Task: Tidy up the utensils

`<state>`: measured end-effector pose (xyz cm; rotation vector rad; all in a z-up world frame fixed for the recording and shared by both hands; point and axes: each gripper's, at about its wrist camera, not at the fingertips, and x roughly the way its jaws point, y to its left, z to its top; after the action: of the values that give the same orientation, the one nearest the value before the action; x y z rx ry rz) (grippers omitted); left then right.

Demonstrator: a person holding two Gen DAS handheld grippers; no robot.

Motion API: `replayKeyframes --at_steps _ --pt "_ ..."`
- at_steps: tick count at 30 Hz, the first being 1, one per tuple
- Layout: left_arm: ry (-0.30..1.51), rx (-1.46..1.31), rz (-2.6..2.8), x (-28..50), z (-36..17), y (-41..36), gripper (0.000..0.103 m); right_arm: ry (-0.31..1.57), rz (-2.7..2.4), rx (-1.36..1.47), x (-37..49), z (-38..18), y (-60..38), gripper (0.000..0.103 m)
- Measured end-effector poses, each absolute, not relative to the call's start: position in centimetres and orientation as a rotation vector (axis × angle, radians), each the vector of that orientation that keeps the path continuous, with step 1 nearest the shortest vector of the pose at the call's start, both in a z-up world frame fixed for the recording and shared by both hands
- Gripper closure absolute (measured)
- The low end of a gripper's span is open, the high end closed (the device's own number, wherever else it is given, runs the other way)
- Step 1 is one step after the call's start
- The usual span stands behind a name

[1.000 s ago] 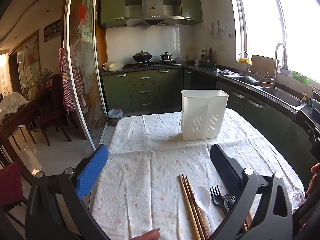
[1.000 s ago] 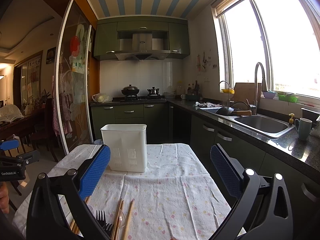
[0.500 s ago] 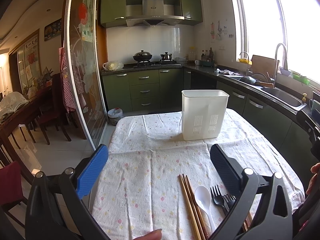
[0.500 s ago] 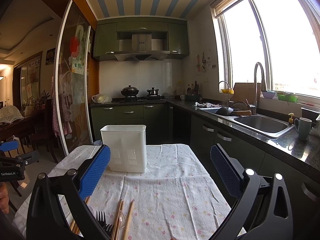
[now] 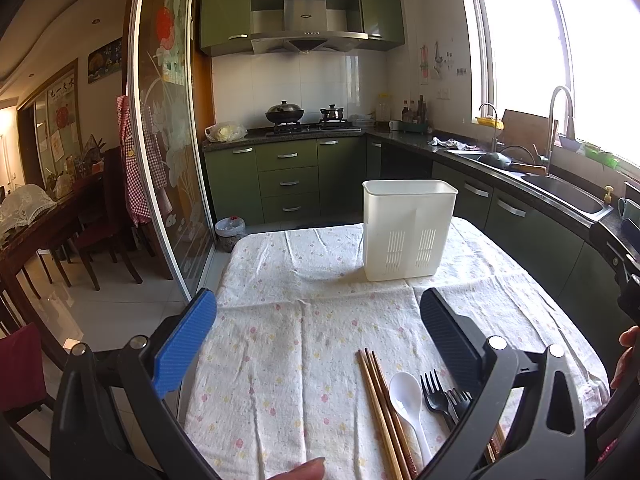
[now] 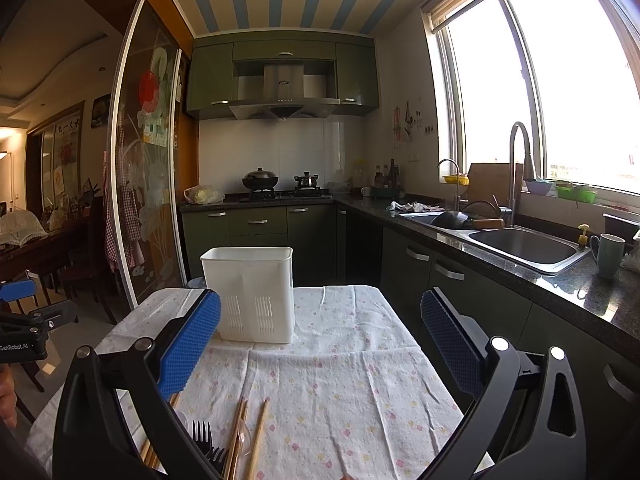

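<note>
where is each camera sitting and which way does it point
Left wrist: on the left hand-held gripper, open, facing down the table to the white plastic slotted utensil holder; brown wooden chopsticks near; a fingertip at the bottom edge.
Right wrist: on the right hand-held gripper, open, facing the same way, sink to its right.
Both share: holder, floral tablecloth, chopsticks, black plastic forks, stove.

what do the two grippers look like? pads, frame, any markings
Left gripper and right gripper match: black angular frames with triangular cut-outs and silver pivot bolts. Each finger carries a flat rectangular pad with a fine grid texture, blue, the opposite one looking darker in shade. The right wrist view catches white "GenRobot.AI" lettering on the left gripper's black body. No cables or sleeves visible.
</note>
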<state>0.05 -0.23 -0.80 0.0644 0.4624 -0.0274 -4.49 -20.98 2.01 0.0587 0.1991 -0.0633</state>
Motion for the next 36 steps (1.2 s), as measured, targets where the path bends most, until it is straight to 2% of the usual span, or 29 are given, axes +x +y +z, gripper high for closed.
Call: replayKeyframes --at_steps 36 --pt "0.48 0.077 -0.025 0.37 -1.15 -0.31 0.006 0.205 -0.066 0.071 -4.46 1.58 -21.34 0.004"
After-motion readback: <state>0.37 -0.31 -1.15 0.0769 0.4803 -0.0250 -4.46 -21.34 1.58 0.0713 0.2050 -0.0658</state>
